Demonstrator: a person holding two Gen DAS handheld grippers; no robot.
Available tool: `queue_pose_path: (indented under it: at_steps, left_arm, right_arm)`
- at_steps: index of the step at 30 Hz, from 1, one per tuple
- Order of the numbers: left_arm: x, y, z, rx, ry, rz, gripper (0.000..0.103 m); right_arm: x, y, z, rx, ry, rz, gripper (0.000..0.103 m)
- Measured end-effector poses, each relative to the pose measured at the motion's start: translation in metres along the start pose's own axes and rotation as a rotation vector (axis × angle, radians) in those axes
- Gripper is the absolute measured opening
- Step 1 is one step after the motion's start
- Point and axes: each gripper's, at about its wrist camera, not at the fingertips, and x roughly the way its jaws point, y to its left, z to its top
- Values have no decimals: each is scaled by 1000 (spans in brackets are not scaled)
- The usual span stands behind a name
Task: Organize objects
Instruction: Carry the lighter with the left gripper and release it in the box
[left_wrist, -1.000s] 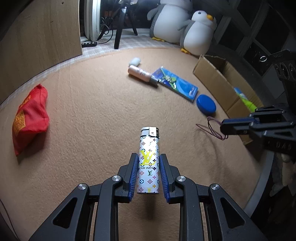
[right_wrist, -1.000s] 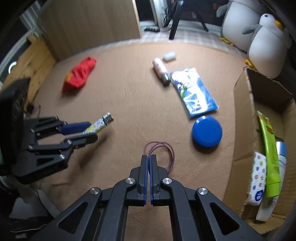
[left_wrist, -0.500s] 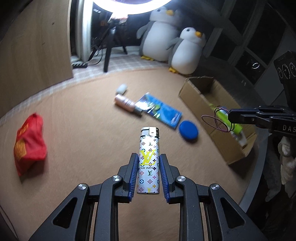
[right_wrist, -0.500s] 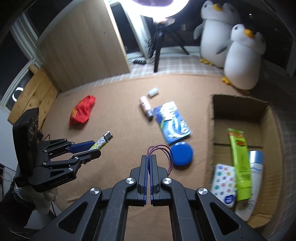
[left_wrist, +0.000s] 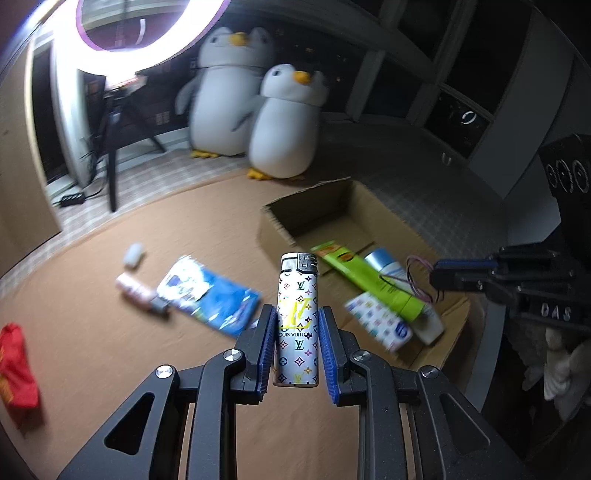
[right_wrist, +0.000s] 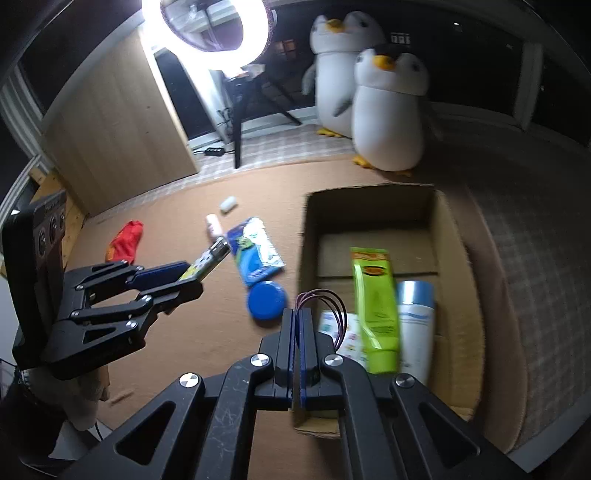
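Observation:
My left gripper (left_wrist: 297, 317) is shut on a white patterned lighter (left_wrist: 298, 314), held upright above the tan mat. In the right wrist view that gripper (right_wrist: 192, 275) shows at the left with the lighter (right_wrist: 208, 260) sticking out. My right gripper (right_wrist: 296, 314) is shut on thin purple hair ties (right_wrist: 325, 304), whose loops hang over the near left corner of the cardboard box (right_wrist: 454, 258). The left wrist view shows the right gripper (left_wrist: 439, 275) and the hair ties (left_wrist: 419, 278) above the box (left_wrist: 295, 210). Inside lie a green tube (right_wrist: 375, 306), a white and blue bottle (right_wrist: 415, 325) and a patterned pack (right_wrist: 349, 338).
On the mat lie a blue packet (right_wrist: 255, 251), a blue round lid (right_wrist: 266, 304), a pink bottle (right_wrist: 213, 225), a small white piece (right_wrist: 227, 204) and a red pouch (right_wrist: 125, 240). Two plush penguins (right_wrist: 384, 110), a ring light (right_wrist: 214, 33) on a tripod and a wooden panel (right_wrist: 122, 129) stand behind.
Both grippers rose and swung toward the cardboard box, each keeping its hold. The hair ties went from above the mat by the blue lid to over the box's edge.

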Motion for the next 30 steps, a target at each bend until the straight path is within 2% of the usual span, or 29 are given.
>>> queue_pose_path:
  at_steps: [7,15,16,18,19,20,30]
  left_arm:
    - [36,-33,22,32,22,-18,25]
    - [62,-57,35,50,33,-33,26]
    - [63,-57,36,47,34,-34,34]
    - [63,-58,37,40,28,-33,48]
    - [62,-57,37,40,21,-28,49]
    - [61,-56,37,41,20,-24,49]
    - [34,-24,20,-24,5,19,49]
  right_arm:
    - [-6,-37,-5,53,-4,-20,2]
    - [-2,-56,-8,73,4,-6,3]
    - [-1,-57,-7,72,5,-3,5]
    - [0,-60,-7,77,11,11,21]
    - [0,-61,-9,83,7,9,36]
    - [-1,-61,-9,86,3,10,43]
    - [6,-61,-13,132,-17,63,46]
